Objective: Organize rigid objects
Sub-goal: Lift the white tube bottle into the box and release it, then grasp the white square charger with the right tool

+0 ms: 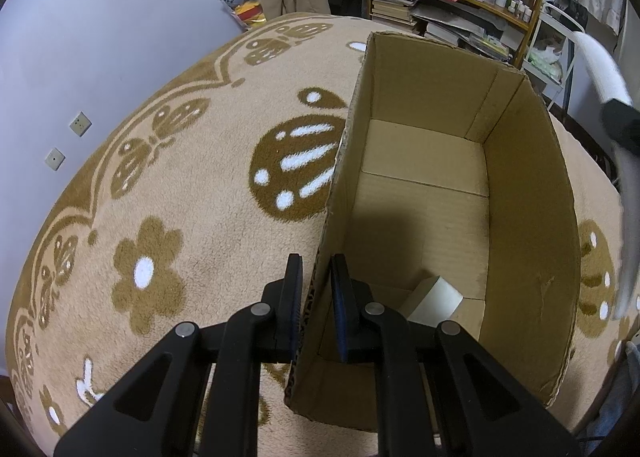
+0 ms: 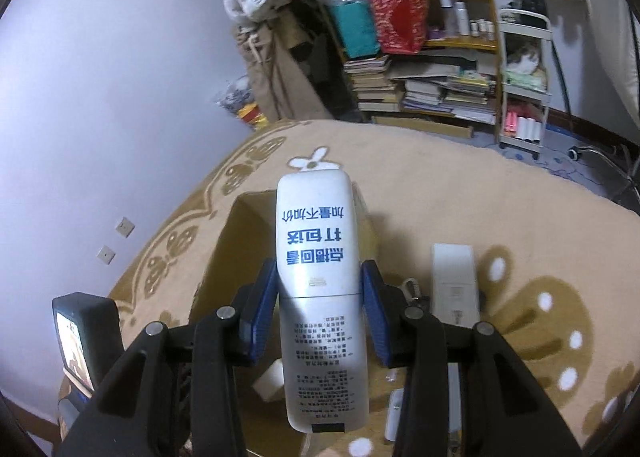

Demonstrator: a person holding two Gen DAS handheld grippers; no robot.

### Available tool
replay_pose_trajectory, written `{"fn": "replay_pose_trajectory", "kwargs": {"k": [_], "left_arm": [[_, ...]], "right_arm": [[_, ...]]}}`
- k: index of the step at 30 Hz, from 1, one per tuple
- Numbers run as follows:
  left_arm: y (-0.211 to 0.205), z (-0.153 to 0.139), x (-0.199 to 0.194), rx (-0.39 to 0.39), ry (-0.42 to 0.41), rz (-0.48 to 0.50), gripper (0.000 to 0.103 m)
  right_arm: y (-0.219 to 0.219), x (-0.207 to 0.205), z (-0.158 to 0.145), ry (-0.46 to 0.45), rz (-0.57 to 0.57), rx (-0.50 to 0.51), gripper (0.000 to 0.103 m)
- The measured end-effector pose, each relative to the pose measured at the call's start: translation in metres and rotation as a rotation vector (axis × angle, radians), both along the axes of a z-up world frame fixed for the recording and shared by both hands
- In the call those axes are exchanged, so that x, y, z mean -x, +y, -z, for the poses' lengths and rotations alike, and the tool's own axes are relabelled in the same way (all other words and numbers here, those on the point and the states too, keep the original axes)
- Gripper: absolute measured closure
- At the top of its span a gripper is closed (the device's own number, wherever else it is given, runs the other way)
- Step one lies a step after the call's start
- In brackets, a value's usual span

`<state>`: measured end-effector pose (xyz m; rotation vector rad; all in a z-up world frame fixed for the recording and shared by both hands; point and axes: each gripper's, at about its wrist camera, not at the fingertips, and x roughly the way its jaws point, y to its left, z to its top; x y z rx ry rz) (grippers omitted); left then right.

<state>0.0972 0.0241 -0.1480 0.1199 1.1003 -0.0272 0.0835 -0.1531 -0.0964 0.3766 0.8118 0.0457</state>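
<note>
An open cardboard box stands on a patterned blanket. My left gripper is shut on the box's left wall, one finger outside and one inside. A small white block lies on the box floor near the front. My right gripper is shut on a white remote-shaped device with blue Chinese print, held above the box. The device also shows blurred at the right edge of the left wrist view. A white flat rectangular object lies on the blanket right of the box.
The beige blanket with brown flower patterns covers the surface. A cluttered shelf with books and bags and a white cart stand behind. A small white item lies near the front. The left gripper's body with a screen is at lower left.
</note>
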Motion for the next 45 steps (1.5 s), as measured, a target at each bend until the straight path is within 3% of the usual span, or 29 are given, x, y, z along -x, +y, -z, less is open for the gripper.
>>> {"fn": "replay_pose_trajectory", "kwargs": {"k": [8, 19, 24, 29, 31, 34, 36, 42, 45], "left_arm": [[0.000, 0.000, 0.000, 0.001, 0.000, 0.000, 0.090], [0.001, 0.001, 0.000, 0.007, -0.004, -0.009, 0.089], [0.001, 0.001, -0.001, -0.006, -0.007, -0.006, 0.089], [-0.002, -0.002, -0.001, -0.024, -0.007, -0.006, 0.089], [-0.002, -0.001, -0.001, -0.028, -0.008, -0.004, 0.089], [-0.004, -0.002, 0.000, -0.038, -0.010, 0.000, 0.089], [-0.004, -0.002, 0.000, -0.033, -0.009, -0.002, 0.089], [-0.005, -0.001, 0.001, -0.039, -0.009, -0.003, 0.089], [-0.004, 0.000, 0.001, -0.034, -0.009, -0.004, 0.089]], "right_arm": [[0.020, -0.007, 0.019, 0.021, -0.032, -0.070, 0.058], [0.038, -0.012, 0.042, 0.070, -0.100, -0.003, 0.058], [0.036, -0.009, 0.035, 0.041, -0.107, -0.027, 0.058], [0.032, -0.002, 0.019, 0.004, -0.085, 0.010, 0.057], [0.031, 0.001, 0.014, 0.006, -0.086, 0.036, 0.054], [0.030, 0.007, 0.006, -0.014, -0.082, 0.099, 0.040], [0.027, 0.010, 0.002, -0.025, -0.079, 0.111, 0.028], [0.013, 0.019, 0.001, -0.026, -0.040, 0.126, 0.008], [0.004, 0.020, 0.006, -0.002, -0.028, 0.129, 0.007]]}}
